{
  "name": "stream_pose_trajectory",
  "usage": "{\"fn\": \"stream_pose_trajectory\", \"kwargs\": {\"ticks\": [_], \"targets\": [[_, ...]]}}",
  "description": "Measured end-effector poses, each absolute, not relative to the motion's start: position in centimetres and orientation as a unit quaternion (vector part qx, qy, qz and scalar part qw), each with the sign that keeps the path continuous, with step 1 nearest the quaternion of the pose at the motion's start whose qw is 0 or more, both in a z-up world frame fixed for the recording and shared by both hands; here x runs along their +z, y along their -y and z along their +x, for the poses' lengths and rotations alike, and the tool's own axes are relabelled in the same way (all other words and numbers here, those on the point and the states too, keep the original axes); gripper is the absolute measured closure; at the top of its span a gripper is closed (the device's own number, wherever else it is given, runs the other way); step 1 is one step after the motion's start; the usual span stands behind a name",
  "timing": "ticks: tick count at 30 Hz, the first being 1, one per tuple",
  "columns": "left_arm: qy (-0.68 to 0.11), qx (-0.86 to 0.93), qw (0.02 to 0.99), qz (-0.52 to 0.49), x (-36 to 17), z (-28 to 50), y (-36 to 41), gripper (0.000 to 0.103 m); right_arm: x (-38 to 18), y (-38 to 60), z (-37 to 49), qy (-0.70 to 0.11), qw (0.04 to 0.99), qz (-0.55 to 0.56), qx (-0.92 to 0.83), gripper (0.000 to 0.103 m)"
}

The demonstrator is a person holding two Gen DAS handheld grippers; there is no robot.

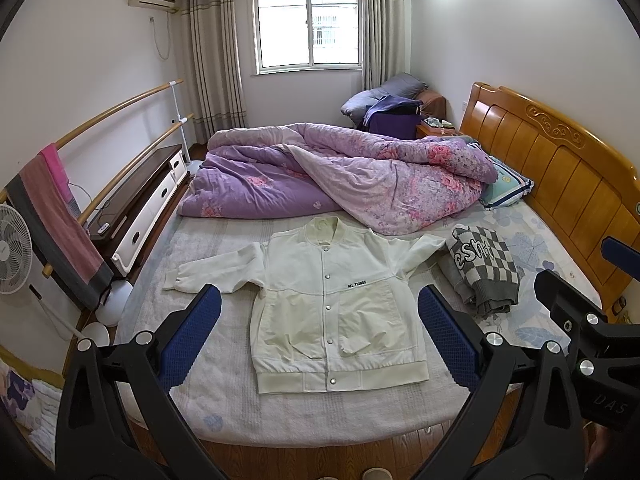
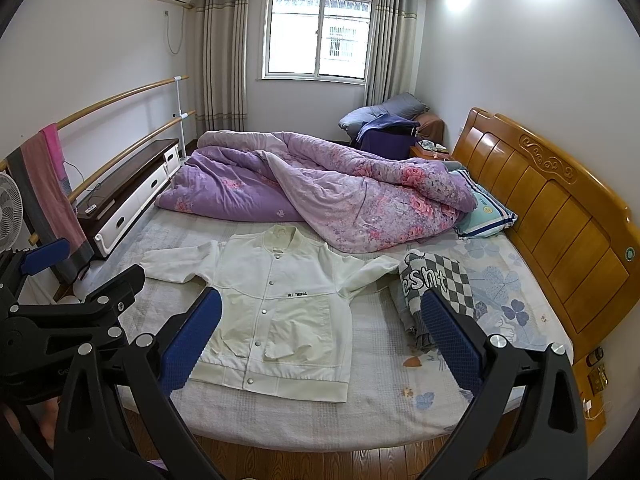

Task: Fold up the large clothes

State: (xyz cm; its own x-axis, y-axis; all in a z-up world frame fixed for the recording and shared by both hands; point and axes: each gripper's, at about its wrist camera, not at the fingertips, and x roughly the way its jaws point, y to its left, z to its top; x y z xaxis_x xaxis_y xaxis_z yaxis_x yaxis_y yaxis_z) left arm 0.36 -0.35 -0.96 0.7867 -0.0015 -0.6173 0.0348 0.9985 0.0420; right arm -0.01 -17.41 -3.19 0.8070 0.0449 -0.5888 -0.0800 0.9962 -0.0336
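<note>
A white snap-button jacket [image 1: 332,304] [image 2: 276,308] lies flat and face up on the bed, sleeves spread to both sides, hem toward me. My left gripper [image 1: 320,308] hovers open above the bed's near edge, its blue pads [image 1: 192,332] wide apart and holding nothing. My right gripper [image 2: 320,312] is open too, held a little to the right of the left one, empty. Each gripper shows at the edge of the other's view. A folded grey checkered sweater [image 1: 484,264] [image 2: 436,288] rests on the bed right of the jacket.
A crumpled purple floral quilt [image 1: 340,172] [image 2: 320,188] fills the far half of the bed. A pillow [image 2: 484,212] lies by the wooden headboard [image 1: 560,172] on the right. A low cabinet [image 1: 140,204], wooden rails with a hanging towel [image 1: 56,216] and a fan [image 1: 12,252] stand left.
</note>
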Motion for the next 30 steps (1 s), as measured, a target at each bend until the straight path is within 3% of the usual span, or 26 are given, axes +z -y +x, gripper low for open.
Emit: {"fn": "stream_pose_trajectory", "kwargs": {"ticks": [30], "targets": [[-0.330,-0.009,0.944,0.025,-0.78,0.29,0.34,0.005,-4.10,16.64,0.47,-0.320,0.947,-0.030,0.022,0.007]]}}
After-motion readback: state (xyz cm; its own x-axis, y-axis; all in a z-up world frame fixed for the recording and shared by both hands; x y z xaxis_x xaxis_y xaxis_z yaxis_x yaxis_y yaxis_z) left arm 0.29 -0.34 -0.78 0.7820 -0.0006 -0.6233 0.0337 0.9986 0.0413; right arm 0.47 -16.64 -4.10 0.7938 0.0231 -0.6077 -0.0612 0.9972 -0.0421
